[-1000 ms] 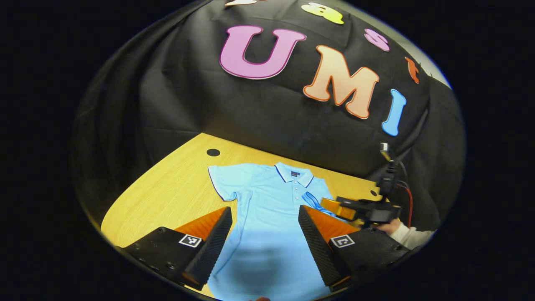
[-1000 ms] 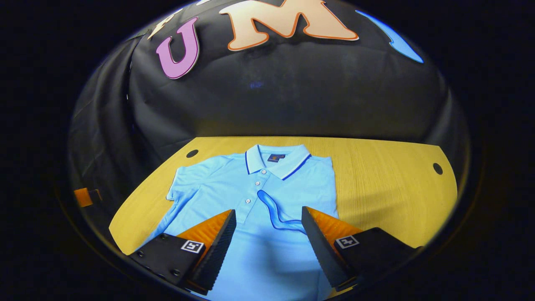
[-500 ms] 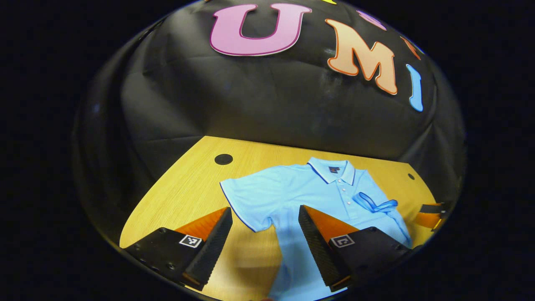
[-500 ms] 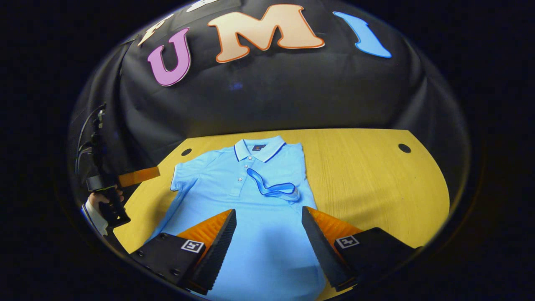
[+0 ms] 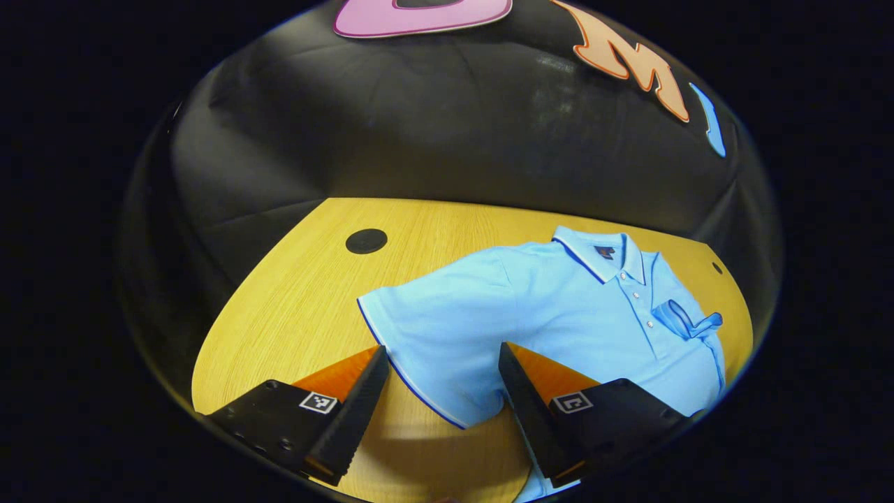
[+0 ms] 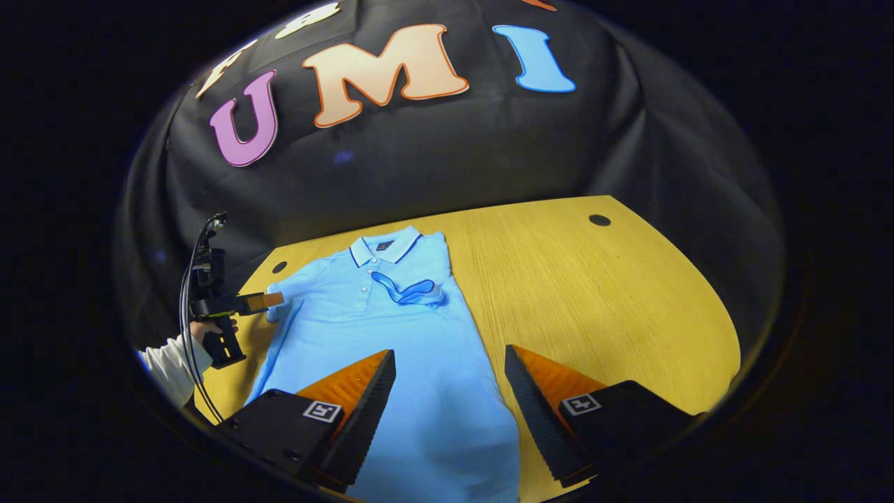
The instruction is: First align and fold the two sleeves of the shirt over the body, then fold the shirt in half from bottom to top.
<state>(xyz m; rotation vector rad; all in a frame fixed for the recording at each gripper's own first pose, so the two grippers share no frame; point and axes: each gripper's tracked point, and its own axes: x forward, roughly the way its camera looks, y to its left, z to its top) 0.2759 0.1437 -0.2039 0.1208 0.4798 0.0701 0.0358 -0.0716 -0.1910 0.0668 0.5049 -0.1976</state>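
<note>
A black cloth wall backs a yellow wooden table [image 6: 614,293], and the light blue polo shirt [image 6: 391,349] lies flat on it, collar toward the wall. One sleeve [image 6: 408,292] is folded over the chest (its dark-edged cuff shows); the other sleeve [image 5: 433,335] is spread out. The left gripper [image 5: 441,398] hovers over that spread sleeve, fingers apart, grasping nothing. The right gripper [image 6: 448,405] hangs over the shirt's lower edge, likewise released

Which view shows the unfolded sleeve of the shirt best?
The left gripper view: the sleeve lies flat just ahead of the open jaws, its trimmed hem clear. In the right gripper view the same sleeve is far off and small, with the left gripper at its edge.
</note>
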